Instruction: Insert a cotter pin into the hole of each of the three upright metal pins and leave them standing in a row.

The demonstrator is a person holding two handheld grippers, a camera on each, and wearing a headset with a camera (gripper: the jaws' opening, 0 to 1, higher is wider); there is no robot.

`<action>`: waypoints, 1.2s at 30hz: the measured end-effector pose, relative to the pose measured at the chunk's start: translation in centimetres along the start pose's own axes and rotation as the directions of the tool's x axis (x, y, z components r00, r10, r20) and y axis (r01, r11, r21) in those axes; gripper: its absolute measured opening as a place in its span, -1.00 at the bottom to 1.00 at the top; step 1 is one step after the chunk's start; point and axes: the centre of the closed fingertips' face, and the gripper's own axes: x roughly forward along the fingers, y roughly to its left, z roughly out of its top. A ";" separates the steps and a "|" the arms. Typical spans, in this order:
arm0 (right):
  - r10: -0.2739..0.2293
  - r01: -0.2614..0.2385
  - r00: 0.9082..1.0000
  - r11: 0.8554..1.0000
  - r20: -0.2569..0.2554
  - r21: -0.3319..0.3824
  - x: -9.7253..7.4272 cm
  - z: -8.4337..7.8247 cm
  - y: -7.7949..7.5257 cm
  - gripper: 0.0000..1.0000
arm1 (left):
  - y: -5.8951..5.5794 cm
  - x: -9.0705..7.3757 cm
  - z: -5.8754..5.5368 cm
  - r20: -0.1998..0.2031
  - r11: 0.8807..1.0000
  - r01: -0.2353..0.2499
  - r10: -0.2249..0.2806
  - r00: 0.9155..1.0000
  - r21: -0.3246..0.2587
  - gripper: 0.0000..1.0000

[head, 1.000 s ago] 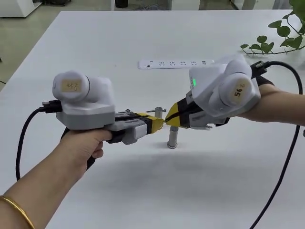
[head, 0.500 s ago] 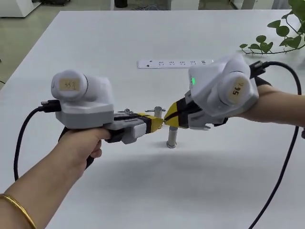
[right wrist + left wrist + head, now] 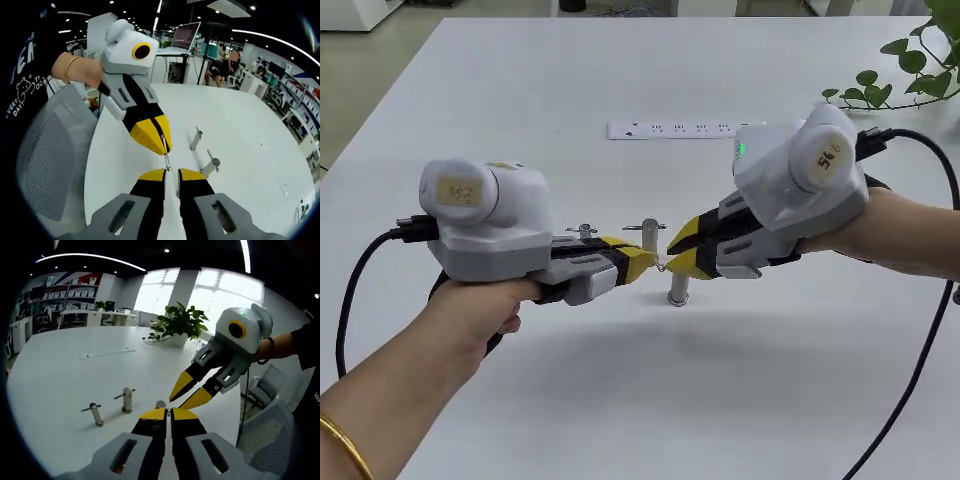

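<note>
Left gripper (image 3: 646, 262): jaw tips seen yellow, jaw shanks black, housing light grey; tan label noted on round cap.
Right gripper (image 3: 672, 256): same yellow, black and light grey; small green light (image 3: 741, 150) seen lit on housing.
Cotter pin (image 3: 165, 150): silver.
Metal pins (image 3: 127, 399): silver-grey.
Table (image 3: 520, 90): plain white.
Power strip (image 3: 685, 129): white.
Cable (image 3: 400, 233): black.
Plant (image 3: 910, 70): green.
Bracelet (image 3: 342, 445): gold.

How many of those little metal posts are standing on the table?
3 metal posts. The left post and middle post stand farther back; the nearest post is partly hidden behind the right hand-held gripper.
</note>
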 end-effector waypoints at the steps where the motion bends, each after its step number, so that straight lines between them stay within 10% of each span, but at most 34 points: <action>1: 0.006 -0.007 1.000 1.000 0.004 0.022 0.0 0.0 0.2 -0.89 | 0.0 -0.1 -0.1 -0.001 1.000 0.002 -0.002 1.000 0.002 -1.00; 9: 0.090 -0.109 0.992 0.969 0.093 0.221 -0.1 -0.3 1.9 -0.83 | -0.1 -0.7 -1.0 -0.004 0.998 0.038 -0.037 0.999 0.042 -1.00; 16: 0.143 -0.200 0.973 0.915 0.181 0.351 -0.1 -0.5 3.0 -0.81 | -0.9 -1.3 -1.3 0.025 0.994 0.100 -0.102 0.994 0.052 -1.00; 36: 0.287 -0.408 0.896 0.836 0.340 0.367 -1.0 1.5 6.0 -0.85 | -4.2 -2.8 -0.5 0.119 0.958 0.284 -0.286 0.951 0.033 -1.00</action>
